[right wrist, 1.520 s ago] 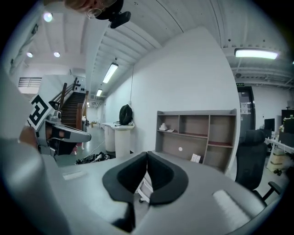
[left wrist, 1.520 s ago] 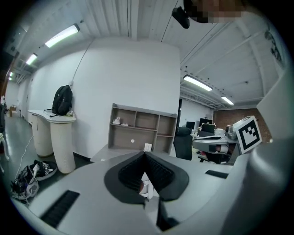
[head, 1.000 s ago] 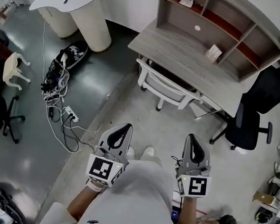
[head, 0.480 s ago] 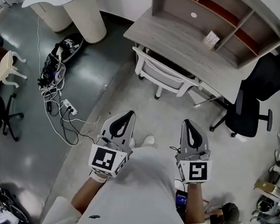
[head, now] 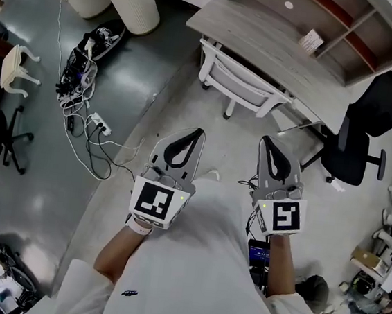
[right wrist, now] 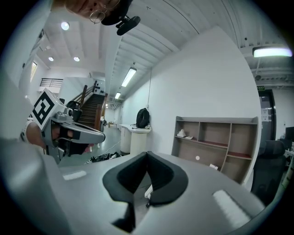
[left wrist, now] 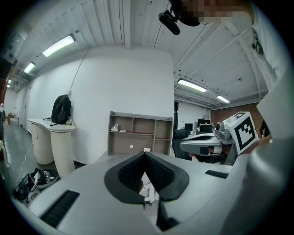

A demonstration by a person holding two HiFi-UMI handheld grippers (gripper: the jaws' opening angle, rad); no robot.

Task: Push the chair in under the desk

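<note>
A white chair (head: pixel 240 86) with a grey seat stands partly out from under the grey wooden desk (head: pixel 270 50), its back toward me. The desk carries a shelf unit (head: pixel 338 28). My left gripper (head: pixel 196 131) and right gripper (head: pixel 265 140) are held side by side at waist height, both shut and empty, well short of the chair. In the left gripper view the shut left gripper (left wrist: pixel 144 153) points at the shelf unit (left wrist: pixel 140 134), and the right gripper (left wrist: pixel 183 147) shows on the right. Through the shut right gripper (right wrist: pixel 147 153) a sliver of the chair (right wrist: pixel 147 192) shows.
A black office chair (head: pixel 362 135) stands right of the desk. Cables and a power strip (head: pixel 91 124) lie on the dark floor at left, near a white round counter (head: pixel 132 0). A small cream stool (head: pixel 17 71) is far left. Clutter lines the right edge.
The view has moved forward: the desk and chair sit higher and closer in the head view. Both grippers have risen slightly and stayed shut.
</note>
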